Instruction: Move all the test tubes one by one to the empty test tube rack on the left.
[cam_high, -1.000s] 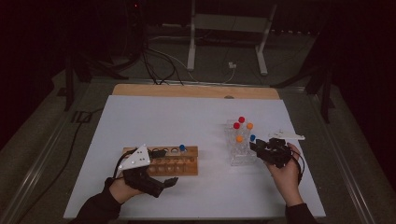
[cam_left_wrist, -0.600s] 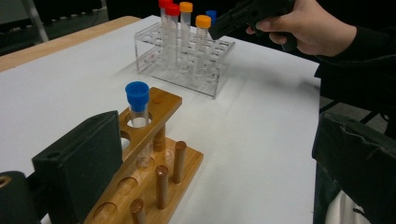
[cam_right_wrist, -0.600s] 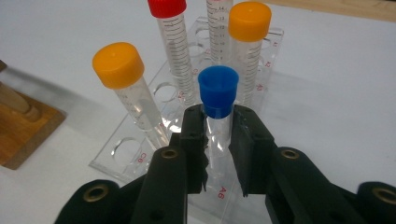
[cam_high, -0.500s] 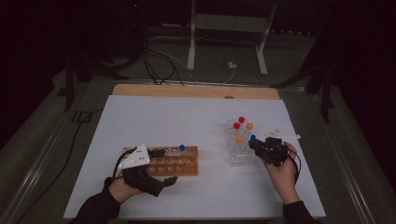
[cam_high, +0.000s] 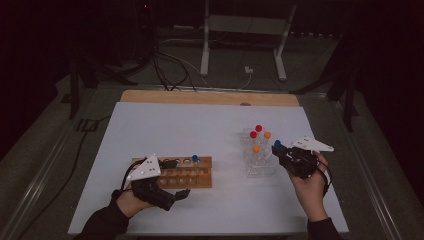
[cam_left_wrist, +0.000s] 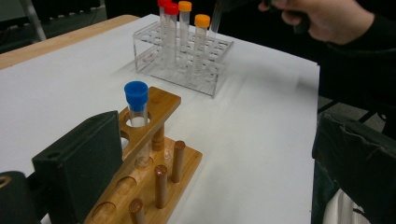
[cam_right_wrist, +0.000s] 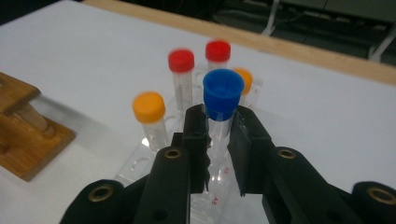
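While the right tongs lift: step in hand is drawing a blue-capped tube (cam_right_wrist: 219, 116) out of the clear rack (cam_high: 260, 167)
Right tongs (cam_right_wrist: 218, 135): clamped on that tube just under its cap, at the rack's right side
Left tongs (cam_left_wrist: 210, 154): jaws wide apart, gripping nothing, by the near end of the wooden rack (cam_high: 192, 172)
Wooden rack: left on the counter (cam_high: 210, 125), one blue tube (cam_left_wrist: 137, 105) seated
Next move: likely needs a straight pull clear of the rack, then carry left to a free hole

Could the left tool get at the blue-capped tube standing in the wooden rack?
Probably yes: the left tool rests against the wooden rack, and nothing stands over the blue-capped tube.
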